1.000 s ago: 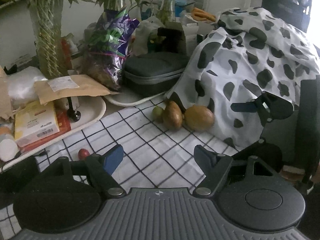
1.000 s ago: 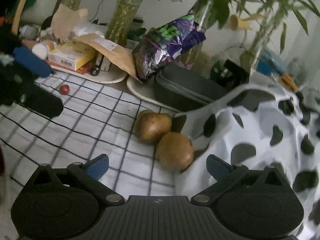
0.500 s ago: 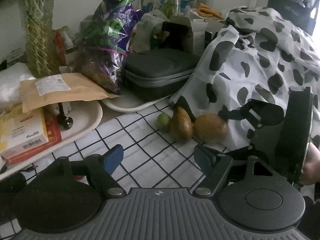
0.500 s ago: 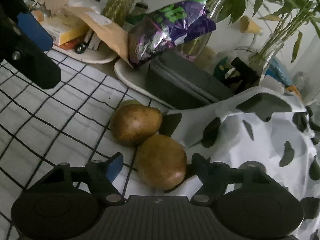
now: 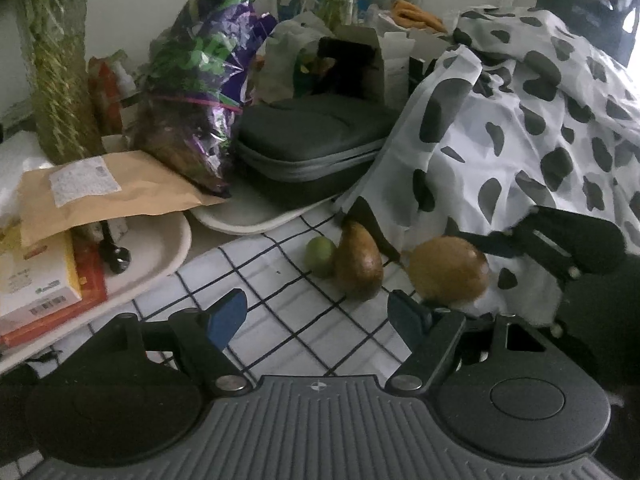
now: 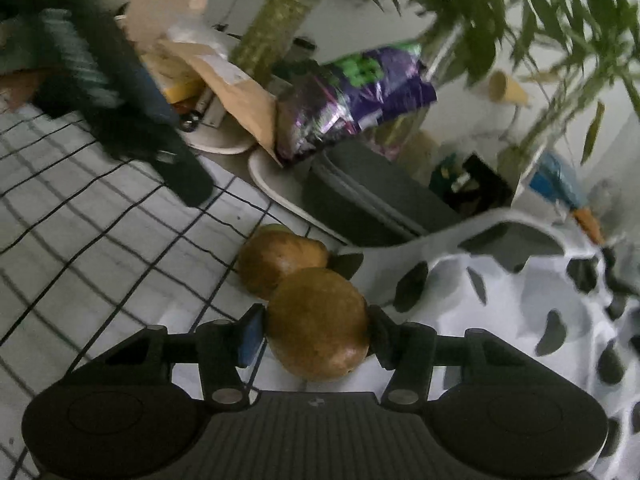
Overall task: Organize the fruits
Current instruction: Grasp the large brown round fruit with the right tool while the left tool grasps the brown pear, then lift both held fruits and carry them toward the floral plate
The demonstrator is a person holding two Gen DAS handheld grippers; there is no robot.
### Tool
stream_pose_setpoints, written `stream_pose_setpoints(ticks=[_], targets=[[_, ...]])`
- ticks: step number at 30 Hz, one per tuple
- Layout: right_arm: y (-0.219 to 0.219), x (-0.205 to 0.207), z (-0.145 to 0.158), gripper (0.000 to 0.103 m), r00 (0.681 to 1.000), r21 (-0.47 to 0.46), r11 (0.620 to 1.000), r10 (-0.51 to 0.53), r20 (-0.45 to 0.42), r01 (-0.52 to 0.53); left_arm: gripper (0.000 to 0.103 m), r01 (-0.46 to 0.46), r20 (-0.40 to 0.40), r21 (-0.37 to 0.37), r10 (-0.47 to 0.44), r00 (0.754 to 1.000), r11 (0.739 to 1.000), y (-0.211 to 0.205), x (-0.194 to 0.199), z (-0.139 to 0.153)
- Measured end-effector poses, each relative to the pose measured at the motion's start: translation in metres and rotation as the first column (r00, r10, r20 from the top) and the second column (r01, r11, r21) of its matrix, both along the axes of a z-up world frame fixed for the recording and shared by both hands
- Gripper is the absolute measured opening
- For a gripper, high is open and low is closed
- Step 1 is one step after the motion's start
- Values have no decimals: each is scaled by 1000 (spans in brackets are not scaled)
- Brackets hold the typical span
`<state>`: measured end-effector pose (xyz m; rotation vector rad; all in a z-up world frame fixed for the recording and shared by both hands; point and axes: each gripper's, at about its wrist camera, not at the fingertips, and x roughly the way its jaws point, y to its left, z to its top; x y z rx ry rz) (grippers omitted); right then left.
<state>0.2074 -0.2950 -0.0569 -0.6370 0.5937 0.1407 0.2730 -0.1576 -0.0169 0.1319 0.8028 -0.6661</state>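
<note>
Right gripper (image 6: 316, 330): its jaws have just been closing, and both pads now press the sides of the round brown fruit (image 6: 318, 322), which sits between them. In the left wrist view this fruit (image 5: 448, 270) appears at 3 o'clock of the frame centre, with the right gripper (image 5: 444, 248) reaching in from the right edge.

Left gripper (image 5: 316, 312): jaws spread, nothing between the blue pads; it hangs above the white tablecloth with a black grid pattern (image 5: 304, 320).

Remaining fruit: the elongated brown pear-shaped fruit (image 5: 358, 260) lies on the tablecloth at 9 o'clock of the held fruit, just beside it. The small green round fruit (image 5: 321, 255) lies at 9 o'clock of the pear-shaped fruit, touching or nearly touching it.

Surroundings: the white cloth with black cow-style patches (image 5: 520, 120) is draped at 1 o'clock of the fruits. The dark grey zipped case (image 5: 308, 140) rests on a white oval tray (image 5: 240, 220) at 12 o'clock. The purple and green foil bag (image 5: 200, 92) leans at 11 o'clock.
</note>
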Motion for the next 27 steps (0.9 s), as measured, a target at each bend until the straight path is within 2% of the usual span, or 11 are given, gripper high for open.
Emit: stream_pose_setpoints(ticks=[7,9,14,19,22,27], targets=[[-3,-20,4,56,1000,-90,996,13,10,-12,75,1,-32,-17,-2,999,1000,-18,10,-9],[-3,-26,6,56,1000,-94,996,7,3,-7,70,-5,-44,-26,4,999,1000,-24,14,-11],[-6,-34,12,56,999,-49,999,-15,-32,13,55,-8,-60,-22,7,998,1000,-41,24,-18],[-15,-36,17,56,998,10,999,-46,-53,47,54,4,-39,33,-3,999,999,-60,30,-22],[-19,-35,19,56,996,37,997,-64,-58,66,40,12,-53,51,-9,999,999,-70,33,-27],[-22,-34,19,56,994,64,995,-73,-76,78,40,11,-9,116,-10,1000,993,-82,29,-35]])
